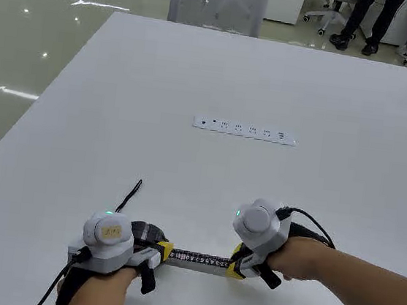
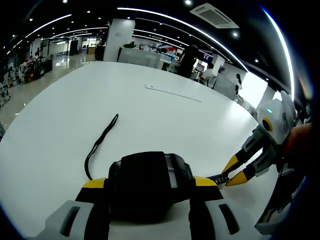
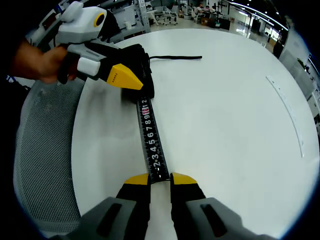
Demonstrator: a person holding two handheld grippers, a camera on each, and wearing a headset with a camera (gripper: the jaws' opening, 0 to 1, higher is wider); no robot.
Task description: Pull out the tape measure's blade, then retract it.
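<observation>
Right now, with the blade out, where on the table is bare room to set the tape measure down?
Bare table lies beyond the power strip, and between it and the tongs. Crowded: the near edge, where the left tongs hold the tape measure and the right tongs pinch its blade, with the strap just beyond.

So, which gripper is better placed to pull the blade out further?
Right. The right gripper is shut on the blade at its tip and can draw away, while the left gripper is clamped around the black case and probably should just anchor it.
</observation>
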